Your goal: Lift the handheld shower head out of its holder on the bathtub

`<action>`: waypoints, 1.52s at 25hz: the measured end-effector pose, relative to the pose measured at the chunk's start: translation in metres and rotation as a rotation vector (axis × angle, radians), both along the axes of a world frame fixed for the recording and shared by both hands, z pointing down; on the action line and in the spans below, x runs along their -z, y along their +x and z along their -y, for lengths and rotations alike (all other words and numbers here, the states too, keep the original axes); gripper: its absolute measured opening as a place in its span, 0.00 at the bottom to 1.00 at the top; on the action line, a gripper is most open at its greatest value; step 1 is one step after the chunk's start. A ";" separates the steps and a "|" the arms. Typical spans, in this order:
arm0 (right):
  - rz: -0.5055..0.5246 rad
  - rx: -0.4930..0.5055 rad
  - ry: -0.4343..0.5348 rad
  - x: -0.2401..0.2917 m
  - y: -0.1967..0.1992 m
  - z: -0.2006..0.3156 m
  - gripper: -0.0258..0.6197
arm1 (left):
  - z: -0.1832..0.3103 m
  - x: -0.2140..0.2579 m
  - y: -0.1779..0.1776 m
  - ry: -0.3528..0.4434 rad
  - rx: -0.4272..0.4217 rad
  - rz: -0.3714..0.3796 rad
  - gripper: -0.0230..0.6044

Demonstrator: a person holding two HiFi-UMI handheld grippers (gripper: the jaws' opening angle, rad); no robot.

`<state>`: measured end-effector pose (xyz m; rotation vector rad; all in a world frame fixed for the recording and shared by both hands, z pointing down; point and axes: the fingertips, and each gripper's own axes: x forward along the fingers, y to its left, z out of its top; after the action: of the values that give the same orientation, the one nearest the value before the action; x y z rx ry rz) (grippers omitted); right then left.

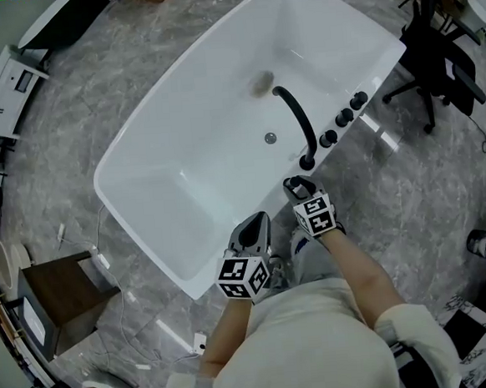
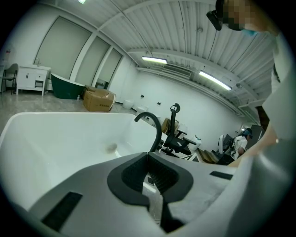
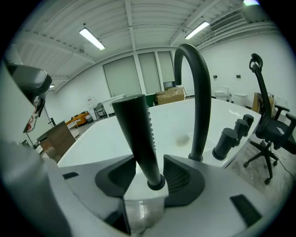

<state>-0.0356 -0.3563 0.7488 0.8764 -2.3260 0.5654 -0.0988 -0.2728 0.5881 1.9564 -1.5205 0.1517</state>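
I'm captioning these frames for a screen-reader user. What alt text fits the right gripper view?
A black handheld shower head stands upright in its holder between the open jaws of the right gripper. Behind it, a black arched spout and round knobs rise from the rim of the white bathtub.

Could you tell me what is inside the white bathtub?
A greyish round drain and a small round metal fitting. The black curved spout covers a strip of its inner wall.

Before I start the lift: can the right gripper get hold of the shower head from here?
Probably yes: the shower head stands upright between the right gripper's open jaws, nothing else between them, and the spout stands apart beyond it.
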 end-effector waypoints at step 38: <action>0.045 -0.114 0.284 0.140 0.010 -0.067 0.26 | -0.086 0.041 0.000 0.080 -0.112 -0.013 0.07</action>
<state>-0.0254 -0.2892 0.6092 1.1424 -2.4468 0.3061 -0.0985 -0.1865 0.5469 2.1033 -1.4287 0.1267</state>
